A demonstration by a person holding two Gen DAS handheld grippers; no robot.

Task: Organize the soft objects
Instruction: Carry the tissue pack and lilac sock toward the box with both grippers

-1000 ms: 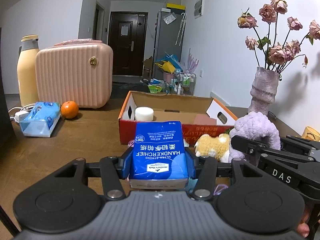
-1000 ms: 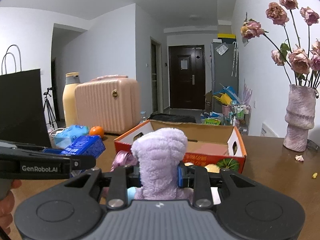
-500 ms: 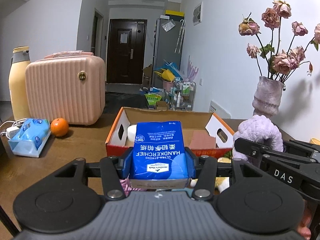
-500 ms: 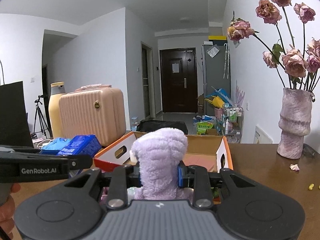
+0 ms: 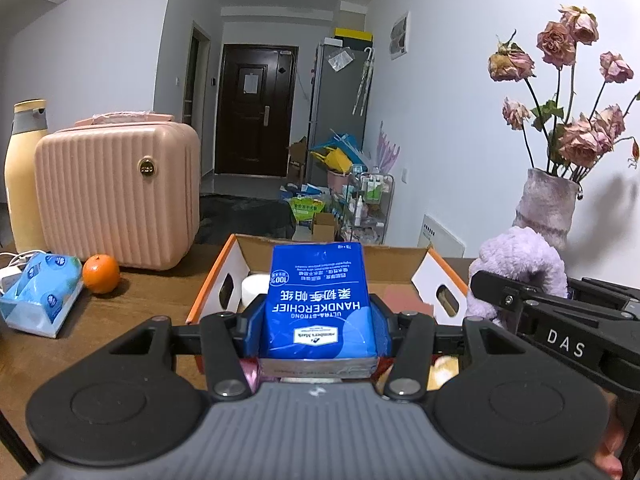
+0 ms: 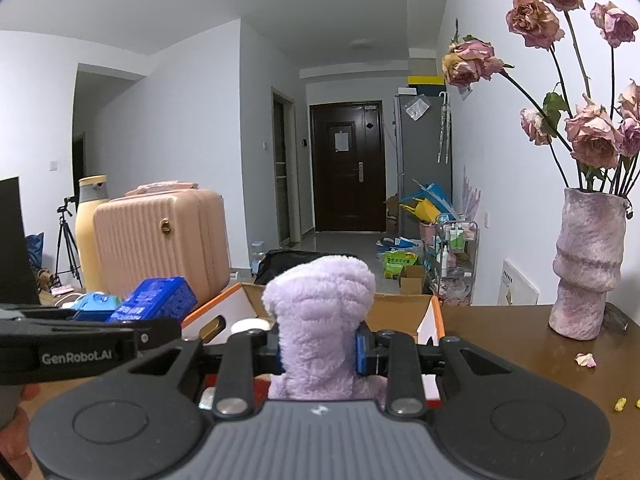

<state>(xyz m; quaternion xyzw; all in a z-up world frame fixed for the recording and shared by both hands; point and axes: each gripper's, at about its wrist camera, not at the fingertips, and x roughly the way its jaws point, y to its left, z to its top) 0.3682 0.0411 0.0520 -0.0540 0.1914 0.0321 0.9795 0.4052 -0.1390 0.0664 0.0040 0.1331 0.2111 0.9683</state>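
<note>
Because the blue tissue pack is light and squashy, I grip it across its short width, long axis pointing away toward the cardboard box, over the box's near edge. My left gripper is partly closed on it. My right gripper pinches the lilac plush, just right of the pack, before the same box.

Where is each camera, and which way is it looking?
Left wrist: sits on the left gripper, looking along it over the tissue pack it holds toward the box and door; a bit of hand shows.
Right wrist: sits on the right gripper, looking over the purple plush it holds toward the same box; a bit of hand shows.
Shared: box, pink case, vase, each other's gripper.
</note>
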